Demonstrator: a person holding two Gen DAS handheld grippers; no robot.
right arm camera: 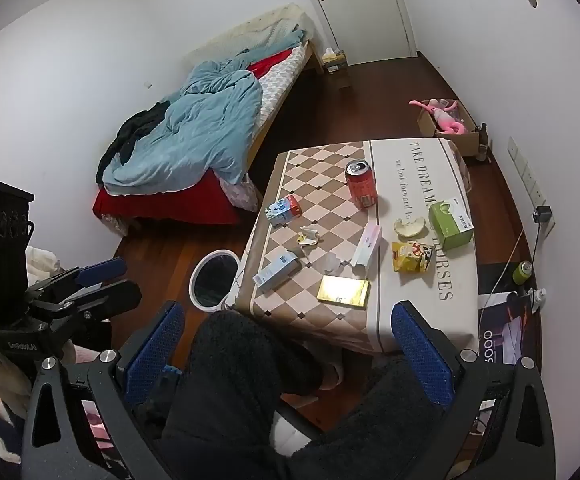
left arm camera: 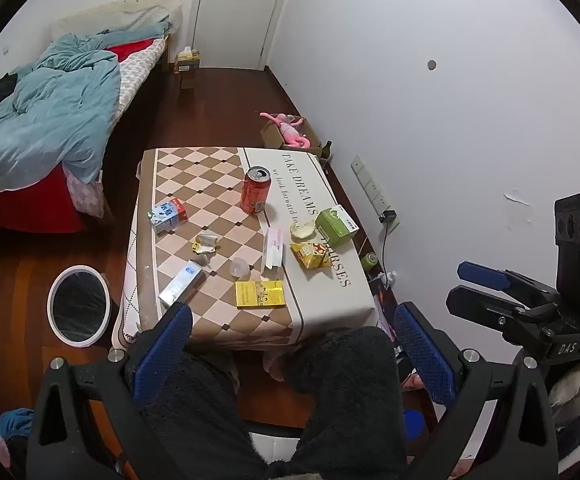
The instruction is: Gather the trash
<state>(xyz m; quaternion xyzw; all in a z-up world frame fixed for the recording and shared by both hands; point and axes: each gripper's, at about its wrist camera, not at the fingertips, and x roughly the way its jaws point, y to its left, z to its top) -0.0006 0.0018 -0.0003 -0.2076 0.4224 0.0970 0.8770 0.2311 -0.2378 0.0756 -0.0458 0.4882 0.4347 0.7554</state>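
Red can [left arm camera: 256, 190]: stands upright near the far middle of the table [left arm camera: 330, 304], long axis vertical, opened top facing up.
Milk carton [left arm camera: 168, 214]: lies on its side at the far left of the table, blue and white with a red end, long axis running left to right.
Blue-white box [left arm camera: 181, 283]: lies flat at the near left edge, long axis diagonal, from the near left to the far right.
Pink-white box [left arm camera: 273, 248]: long and thin, lies flat, points away from the camera.
Yellow box [left arm camera: 259, 294]: flat, near the front edge, long side across.
Green box [left arm camera: 336, 225]: at the right side, tilted corner-wise.
Snack bag [left arm camera: 311, 254]: yellow, crumpled, just in front of the green box.
Crumpled wrapper [left arm camera: 204, 244]: small, in the middle of the checked pattern.
Bin [left arm camera: 78, 306]: round, white rim, on the floor left of the table; its inside looks dark, contents cannot be told.
Cardboard box [left arm camera: 280, 134]: on the floor behind the table, holds a pink toy [left arm camera: 292, 128].
Left gripper [left arm camera: 290, 344]: jaws fully apart, holding nothing, over the person's dark-clothed knees.
Right gripper [right arm camera: 286, 344]: jaws fully apart, holding nothing, also short of the table.
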